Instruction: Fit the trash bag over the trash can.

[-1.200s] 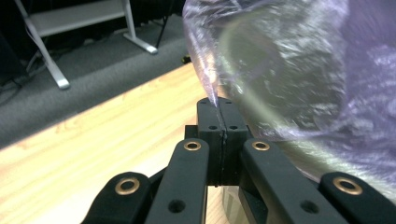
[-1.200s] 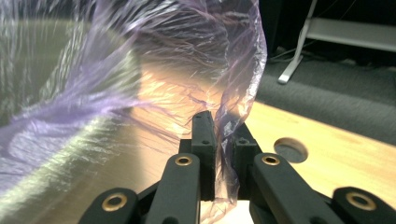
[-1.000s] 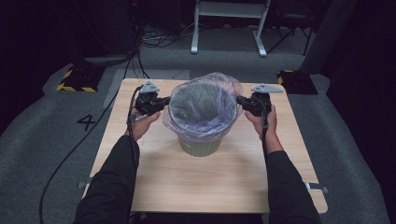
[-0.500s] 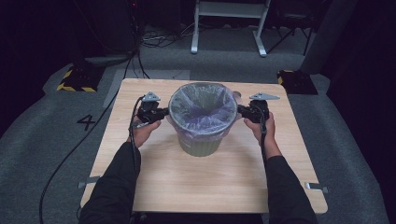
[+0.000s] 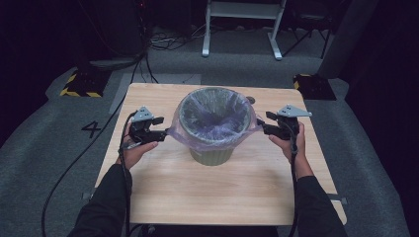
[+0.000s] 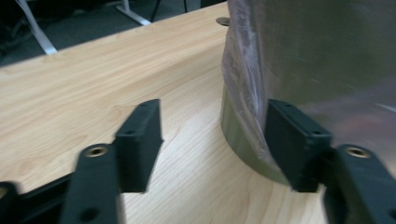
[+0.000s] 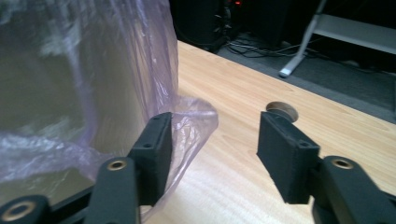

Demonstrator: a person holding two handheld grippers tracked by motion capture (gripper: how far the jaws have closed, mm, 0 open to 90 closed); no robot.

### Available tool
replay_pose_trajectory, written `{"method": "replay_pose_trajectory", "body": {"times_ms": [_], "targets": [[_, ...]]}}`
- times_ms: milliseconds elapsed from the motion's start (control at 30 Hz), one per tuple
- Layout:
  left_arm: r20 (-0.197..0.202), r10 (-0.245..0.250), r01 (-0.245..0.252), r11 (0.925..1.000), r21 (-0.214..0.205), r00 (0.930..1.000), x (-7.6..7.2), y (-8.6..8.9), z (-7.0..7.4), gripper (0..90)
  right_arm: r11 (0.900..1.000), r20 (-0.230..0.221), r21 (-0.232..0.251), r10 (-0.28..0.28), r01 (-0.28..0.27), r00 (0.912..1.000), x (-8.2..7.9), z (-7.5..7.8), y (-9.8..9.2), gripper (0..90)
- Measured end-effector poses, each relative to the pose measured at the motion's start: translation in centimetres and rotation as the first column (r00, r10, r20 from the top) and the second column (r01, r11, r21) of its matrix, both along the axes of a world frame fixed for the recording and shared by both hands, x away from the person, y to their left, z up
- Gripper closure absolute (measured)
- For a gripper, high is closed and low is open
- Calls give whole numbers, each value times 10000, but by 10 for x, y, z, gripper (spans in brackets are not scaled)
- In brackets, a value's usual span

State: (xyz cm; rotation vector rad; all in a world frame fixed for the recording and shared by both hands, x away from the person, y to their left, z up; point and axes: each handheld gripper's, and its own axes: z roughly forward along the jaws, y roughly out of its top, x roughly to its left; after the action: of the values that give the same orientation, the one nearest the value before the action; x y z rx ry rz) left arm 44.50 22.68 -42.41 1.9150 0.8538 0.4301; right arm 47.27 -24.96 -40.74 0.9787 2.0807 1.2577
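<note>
A pale green bin stands mid-table, lined with a thin purple plastic bag folded over its rim. My left gripper sits just left of the bin and my right gripper just right of it. Both have just been opening. In the left gripper view the left gripper is open; the bag's skirt hangs beside its right pad over the bin wall. In the right gripper view the right gripper is open, with a loose bag flap lying against its left pad, unpinched.
The wooden table has bare room in front of the bin and at both sides. A round hole lies behind the bin near the far edge. Cables trail from the left gripper off the table. Dark floor, stands and equipment surround the table.
Both hands have moved outward and down from the bin's rim. Both pairs of jaws were shut on the bag's edge and now stand open. The bag's skirt now hangs lower over the rim.
</note>
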Motion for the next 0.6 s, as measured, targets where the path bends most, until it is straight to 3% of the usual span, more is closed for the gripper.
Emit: {"method": "replay_pose_trajectory", "body": {"times_ms": [200, 333, 400, 467, 567, 600], "targets": [[228, -39, 23, 9976, 696, 9997, -21, 7, 2, 181, 9989, 225, -479, 28, -17, 9997, -12, 6, -10, 344], [600, -542, 518, 9978, 417, 9967, -34, 5, 9, 175, 9999, 456, -103, -85, 89, 9989, -17, 11, -20, 334], [783, -1039, 1030, 9946, 161, 9915, -41, -3, 15, 175, 9998, 544, -174, -111, 120, 9985, -18, 14, -20, 331], [1063, -1396, 1367, 9900, 336, 9845, -48, -13, 22, 169, 9997, 556, -247, -37, 51, 9984, -20, 18, -17, 334], [1499, -1780, 1703, 9834, 633, 9725, -56, -29, 32, 194, 9931, 1062, -1075, -362, 477, 9937, -25, 25, -9, 374], [1560, -1793, 1705, 9830, 681, 9713, -57, -31, 33, 283, 9857, 1297, -1493, -584, 777, 9898, -28, 27, -5, 414]]}}
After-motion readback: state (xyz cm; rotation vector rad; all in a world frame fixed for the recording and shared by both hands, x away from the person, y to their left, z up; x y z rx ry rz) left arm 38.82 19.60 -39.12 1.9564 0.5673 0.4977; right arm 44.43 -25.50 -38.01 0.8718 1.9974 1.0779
